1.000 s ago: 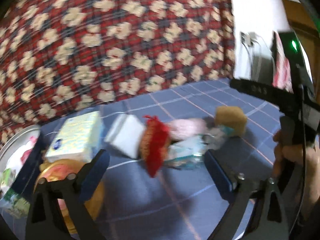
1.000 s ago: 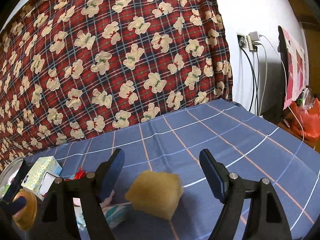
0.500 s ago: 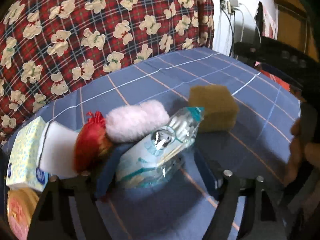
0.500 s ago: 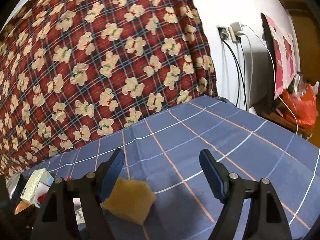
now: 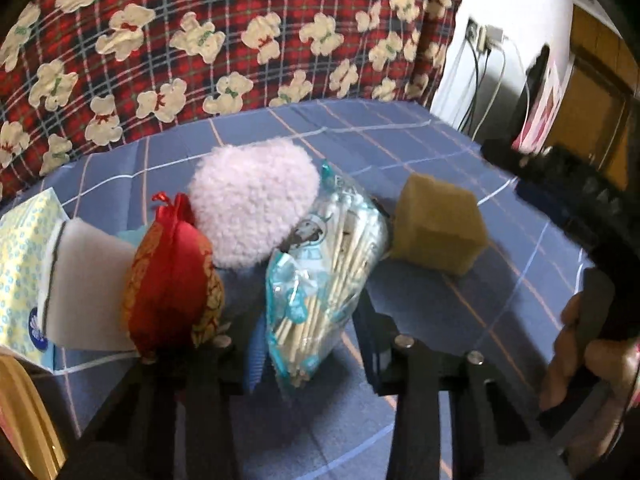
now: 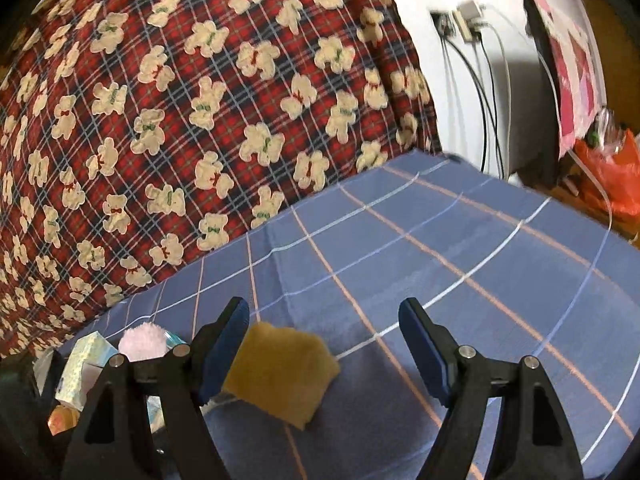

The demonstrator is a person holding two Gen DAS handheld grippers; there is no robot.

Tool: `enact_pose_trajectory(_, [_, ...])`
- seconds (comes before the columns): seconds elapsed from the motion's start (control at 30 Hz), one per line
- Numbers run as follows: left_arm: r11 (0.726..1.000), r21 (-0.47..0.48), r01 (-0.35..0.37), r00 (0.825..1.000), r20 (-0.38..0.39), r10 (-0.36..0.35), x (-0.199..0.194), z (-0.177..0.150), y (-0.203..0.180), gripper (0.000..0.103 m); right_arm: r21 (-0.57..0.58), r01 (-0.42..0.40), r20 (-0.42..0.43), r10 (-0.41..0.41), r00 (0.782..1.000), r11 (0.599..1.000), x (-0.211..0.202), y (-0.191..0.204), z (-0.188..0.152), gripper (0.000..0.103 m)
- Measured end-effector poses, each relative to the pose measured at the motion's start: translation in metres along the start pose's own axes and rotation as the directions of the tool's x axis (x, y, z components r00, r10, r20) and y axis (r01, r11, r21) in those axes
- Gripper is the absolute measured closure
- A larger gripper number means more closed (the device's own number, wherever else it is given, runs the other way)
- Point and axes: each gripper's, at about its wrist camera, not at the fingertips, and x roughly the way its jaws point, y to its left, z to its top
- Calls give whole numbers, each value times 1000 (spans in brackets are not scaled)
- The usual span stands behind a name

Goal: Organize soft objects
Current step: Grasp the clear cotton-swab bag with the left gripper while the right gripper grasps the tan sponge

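On the blue checked cloth (image 5: 400,148) lies a row of things: a tissue pack (image 5: 24,264), a white sponge (image 5: 88,280), a red pouch (image 5: 172,280), a pink fluffy ball (image 5: 252,208), a clear bag of cotton swabs (image 5: 332,248) and a yellow sponge (image 5: 436,228). My left gripper (image 5: 312,332) is closing, and its pads pinch the near end of the swab bag. My right gripper (image 6: 322,320) stands open, low over the cloth. The yellow sponge (image 6: 280,376) lies just inside its left finger, not gripped.
A red plaid blanket with bears (image 6: 200,100) rises behind the cloth. Cables hang from a wall socket (image 6: 460,20) at the back right, beside an orange bag (image 6: 612,184). A gold tin (image 5: 16,408) sits at the near left. A hand (image 5: 580,340) holds the right gripper's handle.
My left gripper came in over the pile and its jaws closed from wide apart onto the swab bag. The right gripper drifted right, so the yellow sponge now sits by its left finger.
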Motion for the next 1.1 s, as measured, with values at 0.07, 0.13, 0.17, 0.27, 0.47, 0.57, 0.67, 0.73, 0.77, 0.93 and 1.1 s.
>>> enact_pose_trajectory(0.07, [1000, -16, 17, 1000, 25, -16, -6, -2, 1, 69, 16, -23, -30, 23, 999, 1000, 5, -1, -2, 24])
enact_pose_trajectory(0.13, [999, -31, 31, 997, 65, -29, -14, -6, 2, 69, 23, -56, -53, 57, 997, 998, 8, 1, -4, 24])
enact_pose_trajectory(0.17, [999, -35, 33, 996, 90, -29, -20, -7, 1, 69, 18, -84, -71, 85, 994, 996, 11, 4, -6, 24])
enact_pose_trajectory(0.27, [1000, -31, -4, 987, 160, 9, -38, -14, -2, 69, -4, -143, -136, 141, 981, 990, 22, 14, -11, 24])
enact_pose_trajectory(0.47, [993, -101, -63, 944, 318, 93, -83, -27, 15, 69, -21, -136, -223, 128, 966, 991, 40, 21, -19, 24])
enact_pose_trajectory(0.57, [984, -145, -105, 913, 379, 153, -101, -29, 28, 69, -83, -104, -229, 82, 970, 991, 45, 31, -21, 24])
enact_pose_trajectory(0.67, [975, -164, -150, 880, 427, 208, -115, -30, 37, 69, -104, -87, -257, 57, 965, 991, 52, 36, -22, 20])
enact_pose_trajectory(0.73, [972, -170, -163, 873, 434, 222, -121, -33, 41, 69, -84, -77, -287, 49, 957, 994, 59, 31, -22, 19])
enact_pose_trajectory(0.77, [971, -177, -160, 873, 433, 223, -122, -34, 43, 69, -79, -79, -280, 54, 959, 994, 58, 30, -21, 19])
enact_pose_trajectory(0.93, [966, -205, -157, 877, 421, 232, -126, -41, 52, 69, -107, -52, -278, 21, 960, 993, 56, 33, -22, 32])
enact_pose_trajectory(1.1, [967, -203, -157, 872, 431, 232, -131, -46, 51, 69, -110, -116, -160, 98, 982, 987, 32, 34, -20, 36])
